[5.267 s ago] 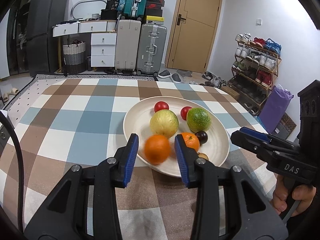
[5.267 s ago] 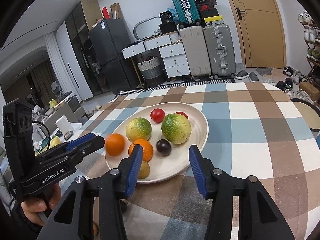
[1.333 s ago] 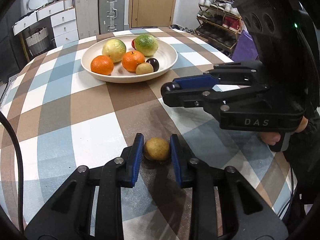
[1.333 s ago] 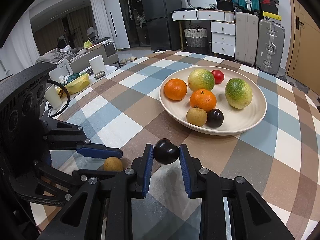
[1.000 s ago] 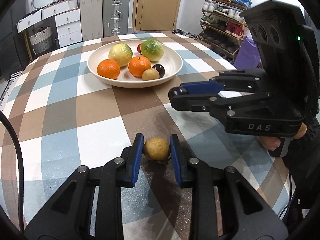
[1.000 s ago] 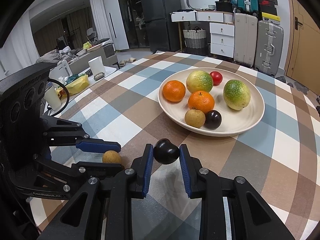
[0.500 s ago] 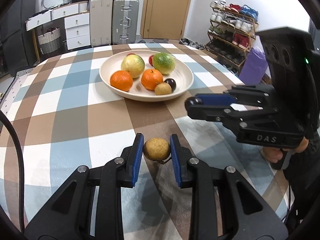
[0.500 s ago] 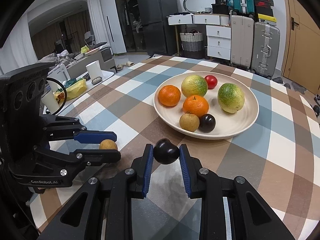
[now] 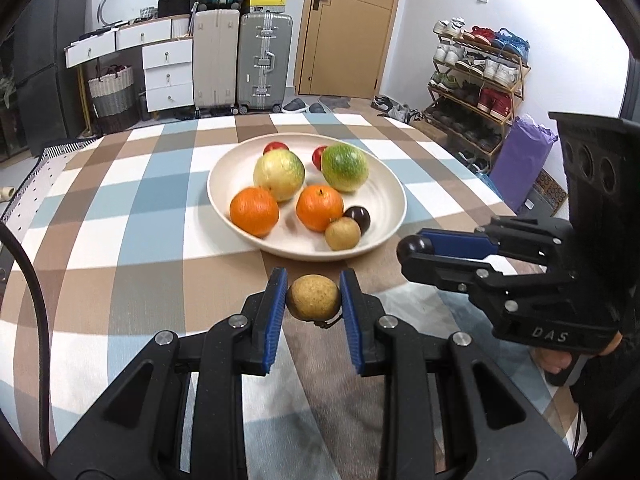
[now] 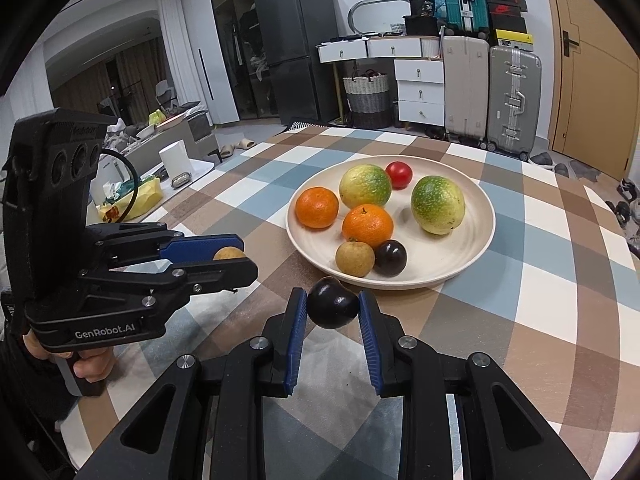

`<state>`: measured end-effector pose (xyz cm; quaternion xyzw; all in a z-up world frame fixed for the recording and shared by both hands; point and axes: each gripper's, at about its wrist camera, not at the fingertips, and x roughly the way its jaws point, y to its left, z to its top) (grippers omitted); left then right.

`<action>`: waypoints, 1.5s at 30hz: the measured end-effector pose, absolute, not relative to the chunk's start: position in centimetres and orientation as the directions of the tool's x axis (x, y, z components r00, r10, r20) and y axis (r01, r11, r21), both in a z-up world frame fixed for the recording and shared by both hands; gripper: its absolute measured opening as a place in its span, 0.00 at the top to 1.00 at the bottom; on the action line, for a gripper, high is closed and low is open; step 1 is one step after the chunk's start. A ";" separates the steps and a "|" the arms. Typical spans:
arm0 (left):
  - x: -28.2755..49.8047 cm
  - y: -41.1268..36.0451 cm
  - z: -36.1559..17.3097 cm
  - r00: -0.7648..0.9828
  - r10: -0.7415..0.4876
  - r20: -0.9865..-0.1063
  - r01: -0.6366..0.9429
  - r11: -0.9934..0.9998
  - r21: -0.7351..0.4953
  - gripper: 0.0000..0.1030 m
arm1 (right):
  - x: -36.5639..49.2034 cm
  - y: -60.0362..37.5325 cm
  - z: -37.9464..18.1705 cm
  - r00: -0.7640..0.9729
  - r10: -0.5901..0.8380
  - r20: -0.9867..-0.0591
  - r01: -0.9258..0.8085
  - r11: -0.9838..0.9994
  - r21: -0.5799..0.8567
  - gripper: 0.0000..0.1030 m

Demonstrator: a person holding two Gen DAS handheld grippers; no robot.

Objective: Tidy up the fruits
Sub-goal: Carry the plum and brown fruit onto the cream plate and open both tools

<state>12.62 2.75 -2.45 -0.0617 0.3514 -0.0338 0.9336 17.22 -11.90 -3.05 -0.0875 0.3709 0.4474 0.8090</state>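
Tan speckled fruit [image 9: 314, 297] sits clamped between the left gripper [image 9: 313, 304] pads; right gripper [image 10: 333, 312], angled downward, pinches a glossy dark plum [image 10: 333, 308]

We are in a home: a shoe rack [image 9: 476, 76] at two o'clock, suitcases [image 9: 240, 60] by the door [image 9: 346, 28] at twelve, a fridge [image 10: 296, 52].

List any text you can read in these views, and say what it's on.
"DAS": side of the right gripper.
"GenRobot.AI": side of the left gripper.
Sticker on the fridge: too small to read.
Print on the dark bag and the boxes above the suitcases: too blurred to read.
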 end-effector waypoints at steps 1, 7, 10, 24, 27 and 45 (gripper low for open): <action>12.8 2.8 -2.4 0.753 -0.102 -0.650 0.016 0.990 -0.137 0.76 | 17.3 -12.0 -3.0 0.329 0.660 -0.675 -0.786 0.588 0.192 0.73; 13.7 2.9 -2.2 0.764 -0.091 -0.638 0.007 0.991 -0.133 0.76 | 17.9 -12.7 -2.7 0.370 0.657 -0.658 -0.756 0.624 0.198 0.74; 14.1 3.0 -2.2 0.766 -0.084 -0.637 0.001 0.992 -0.129 0.76 | 18.3 -13.1 -2.6 0.393 0.655 -0.645 -0.736 0.644 0.206 0.74; 16.7 3.0 -2.1 0.779 -0.071 -0.623 -0.007 0.992 -0.123 0.76 | 19.9 -14.5 -2.4 0.468 0.627 -0.622 -0.661 0.716 0.225 0.74; 17.4 3.2 -2.2 0.779 -0.063 -0.623 -0.015 0.993 -0.119 0.76 | 19.8 -14.5 -2.3 0.473 0.625 -0.621 -0.659 0.719 0.222 0.74; 19.7 5.6 -3.2 0.790 -0.034 -0.612 -0.091 0.981 -0.173 0.76 | 21.8 -13.7 -2.8 0.471 0.615 -0.633 -0.625 0.739 0.253 0.74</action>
